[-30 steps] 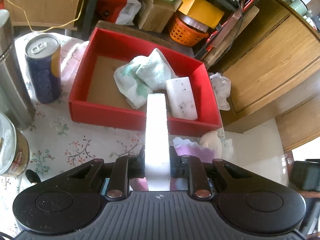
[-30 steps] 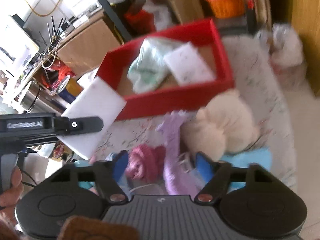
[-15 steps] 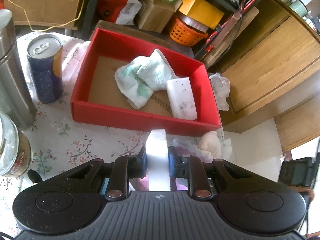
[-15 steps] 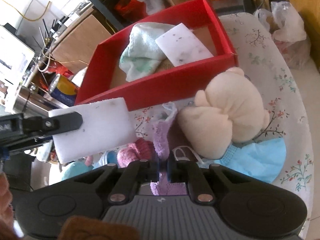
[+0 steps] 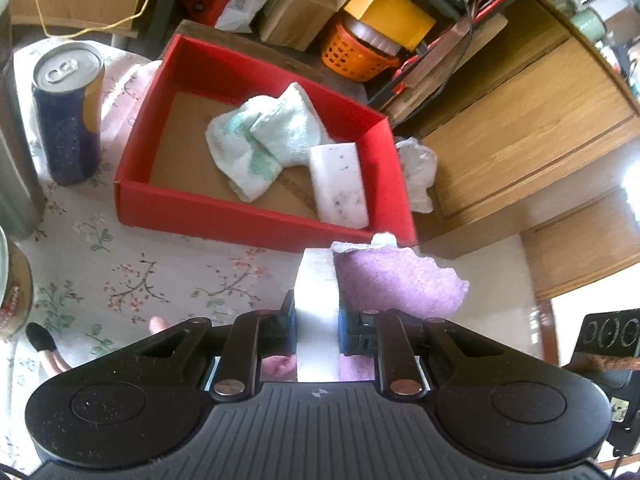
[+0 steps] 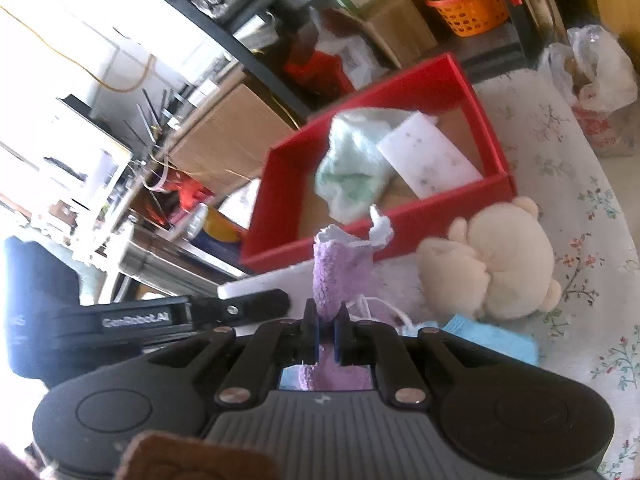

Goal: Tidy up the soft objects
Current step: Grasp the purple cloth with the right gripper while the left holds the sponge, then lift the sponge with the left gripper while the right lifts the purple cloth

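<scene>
A red box point(image 5: 256, 226) point(image 6: 404, 236) on the flowered tablecloth holds a pale green towel point(image 5: 264, 140) point(image 6: 352, 168) and a speckled white sponge point(image 5: 340, 184) point(image 6: 428, 156). My left gripper point(image 5: 316, 320) is shut on a white sponge block point(image 5: 316, 288), held in front of the box's near wall. My right gripper point(image 6: 326, 338) is shut on a purple cloth point(image 6: 340, 272), lifted off the table; the cloth point(image 5: 396, 280) hangs right beside the sponge block in the left wrist view. A cream plush toy point(image 6: 492, 260) and a blue face mask point(image 6: 488, 340) lie to the right.
A dark blue drink can point(image 5: 68, 112) and a steel flask stand left of the box. A tin point(image 5: 12, 288) is at the left edge. Wooden cabinets point(image 5: 520, 120), an orange basket point(image 5: 356, 56) and cardboard boxes crowd beyond the table. A plastic bag point(image 6: 592, 64) hangs by the table's far right.
My right gripper shut on the purple cloth and lifted it up beside the white sponge block. The left gripper kept hold of the block, which now reaches less far past its jaws.
</scene>
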